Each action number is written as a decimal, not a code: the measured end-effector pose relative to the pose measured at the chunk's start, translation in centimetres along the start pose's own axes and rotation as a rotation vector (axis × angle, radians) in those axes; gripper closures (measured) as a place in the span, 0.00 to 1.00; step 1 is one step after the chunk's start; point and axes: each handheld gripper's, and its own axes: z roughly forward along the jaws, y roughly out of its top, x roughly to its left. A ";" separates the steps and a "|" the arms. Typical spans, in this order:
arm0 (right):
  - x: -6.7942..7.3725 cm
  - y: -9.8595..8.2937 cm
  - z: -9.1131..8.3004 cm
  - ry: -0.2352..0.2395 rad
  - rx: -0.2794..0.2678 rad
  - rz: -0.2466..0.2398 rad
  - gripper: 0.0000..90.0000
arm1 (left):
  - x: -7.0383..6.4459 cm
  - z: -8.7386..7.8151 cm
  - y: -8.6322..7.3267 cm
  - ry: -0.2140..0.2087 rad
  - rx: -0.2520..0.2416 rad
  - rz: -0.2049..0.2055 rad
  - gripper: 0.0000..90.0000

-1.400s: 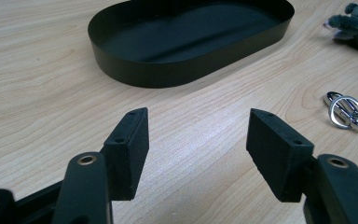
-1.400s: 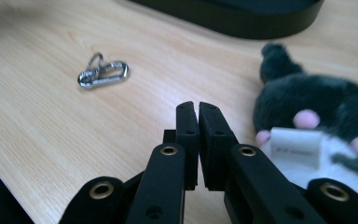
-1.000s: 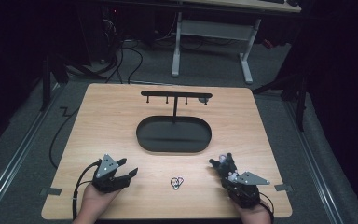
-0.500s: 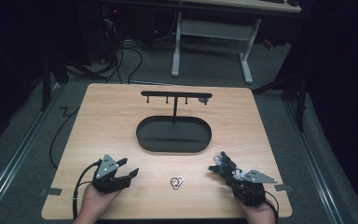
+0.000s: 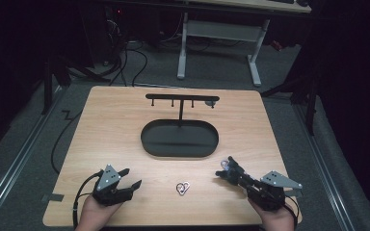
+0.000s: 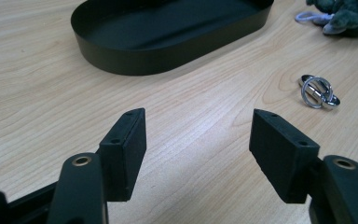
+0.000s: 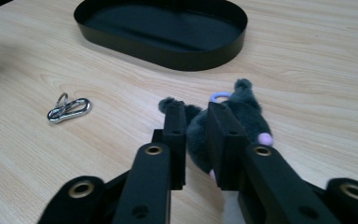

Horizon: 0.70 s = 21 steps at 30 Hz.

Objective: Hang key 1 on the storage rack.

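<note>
Two jaws of the right gripper (image 7: 196, 119) pinch the grey plush keychain (image 7: 242, 112) on the table, the grasp step, so next comes lifting it toward the stand's hooks (image 5: 182, 98) ahead, while the left gripper (image 6: 198, 140) waits wide open

Plush toy (image 7: 242, 112) mostly hidden between right gripper (image 7: 196, 140) pads in the right gripper view; lower body cut by jaws. Same toy clipped at upper right edge of the left gripper view, only fur and loop visible. Too small in the high view to identify. Tray (image 6: 168, 32) far rim cut off at top of the left gripper view.
</note>
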 end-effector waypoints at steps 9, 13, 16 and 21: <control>-1.2 0.6 0.4 -0.013 0.095 0.036 0.78 | 0.6 -0.1 -0.3 -0.012 -0.007 0.004 0.41; -1.6 1.0 0.6 -0.026 0.160 0.043 0.72 | 0.7 -0.1 -0.3 -0.012 -0.012 0.012 0.41; -2.0 1.5 0.6 -0.035 0.204 0.047 0.64 | 0.7 0.0 -0.5 -0.016 -0.002 0.023 0.41; -2.3 1.6 0.9 -0.047 0.266 0.061 0.53 | 0.8 0.1 -0.8 -0.020 0.009 0.026 0.41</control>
